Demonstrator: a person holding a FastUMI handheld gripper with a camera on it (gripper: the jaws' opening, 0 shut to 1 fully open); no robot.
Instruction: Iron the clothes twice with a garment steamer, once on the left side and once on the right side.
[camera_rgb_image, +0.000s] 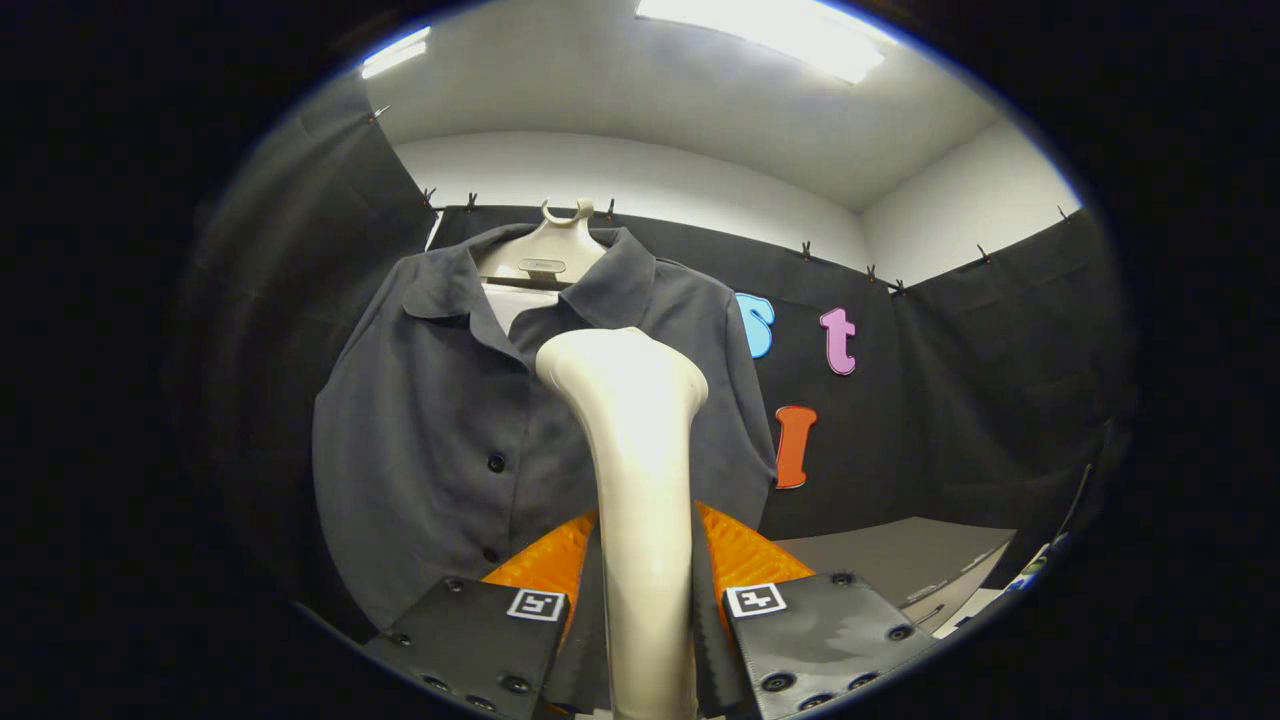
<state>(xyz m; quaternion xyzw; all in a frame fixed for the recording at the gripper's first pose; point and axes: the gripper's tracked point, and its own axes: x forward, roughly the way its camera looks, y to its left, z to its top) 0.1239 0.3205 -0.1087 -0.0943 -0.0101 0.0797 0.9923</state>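
1. I'm holding the steamer (630, 450) upright, its handle clamped between both fingers of my gripper (643, 590), so the grip looks firm enough to steer the head.
2. The steamer's head is rising just ahead of the fingers, facing the shirt (450, 440), near the button line; I can't tell whether it's touching the cloth.
3. The shirt is hanging buttoned on a hanger (548, 250) against the booth wall, which is keeping the front flat for stroking down each side.
4. I'm judging that neither pass can be read as done from here; the head is sitting about mid-chest.
5. Beyond the shirt, low to my right, a table (890, 560) is showing; no containers in sight.
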